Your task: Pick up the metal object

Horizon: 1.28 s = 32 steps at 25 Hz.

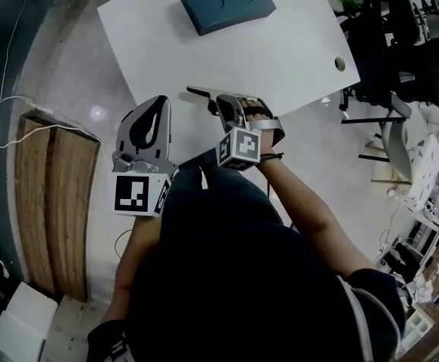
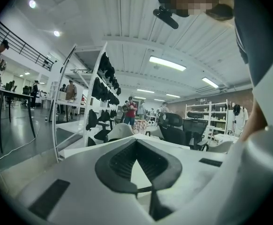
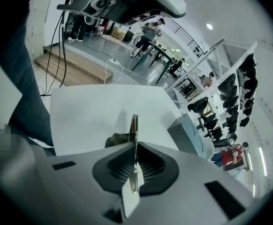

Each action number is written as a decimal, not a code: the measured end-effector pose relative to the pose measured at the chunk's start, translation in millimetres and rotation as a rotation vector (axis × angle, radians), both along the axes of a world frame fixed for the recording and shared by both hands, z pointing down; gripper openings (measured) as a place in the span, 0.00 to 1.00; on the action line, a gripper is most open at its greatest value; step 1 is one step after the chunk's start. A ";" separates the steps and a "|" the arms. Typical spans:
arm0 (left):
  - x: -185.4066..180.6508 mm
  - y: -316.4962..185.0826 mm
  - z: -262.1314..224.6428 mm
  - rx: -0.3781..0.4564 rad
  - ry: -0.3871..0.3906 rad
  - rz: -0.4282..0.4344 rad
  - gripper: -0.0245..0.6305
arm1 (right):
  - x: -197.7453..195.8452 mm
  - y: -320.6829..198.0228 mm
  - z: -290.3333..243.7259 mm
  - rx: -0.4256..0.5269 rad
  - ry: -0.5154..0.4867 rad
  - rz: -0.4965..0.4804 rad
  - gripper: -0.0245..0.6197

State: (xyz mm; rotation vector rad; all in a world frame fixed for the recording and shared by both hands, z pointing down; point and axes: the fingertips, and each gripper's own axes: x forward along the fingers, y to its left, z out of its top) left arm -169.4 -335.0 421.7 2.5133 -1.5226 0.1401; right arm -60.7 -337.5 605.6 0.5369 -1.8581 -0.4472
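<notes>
The right gripper [image 3: 135, 145] pinches the metal strip [image 3: 134, 124] edge-on, its length running far-left over the table [image 1: 280, 59]; the left gripper [image 2: 136, 141] is closed and empty.

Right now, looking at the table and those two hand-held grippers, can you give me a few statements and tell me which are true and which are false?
1. The right hand-held gripper is clamped on a thin metal strip. True.
2. The left hand-held gripper also holds a metal piece. False: nothing is between its jaws.
3. A dark blue box sits on the white table. True.
4. The box lies at the table edge nearest the person. False: it lies at the far end.
</notes>
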 end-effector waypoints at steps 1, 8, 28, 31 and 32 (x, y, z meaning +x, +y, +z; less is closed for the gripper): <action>0.7 -1.1 -1.2 0.005 -0.004 -0.003 0.07 | -1.1 -3.1 -6.3 0.014 -0.022 0.002 0.08; 7.3 -13.6 -25.1 0.072 -0.034 -0.025 0.07 | -10.7 -29.4 -81.2 0.132 -0.234 0.040 0.08; -15.5 -17.7 -124.7 0.292 -0.032 -0.203 0.07 | 1.7 -65.2 -315.9 0.318 -1.168 0.237 0.08; -22.9 -13.5 -138.9 0.315 -0.036 -0.231 0.07 | 6.2 -62.1 -328.4 0.300 -1.225 0.254 0.08; -25.5 -12.4 -142.7 0.324 -0.041 -0.241 0.07 | 7.1 -61.2 -331.5 0.299 -1.239 0.257 0.08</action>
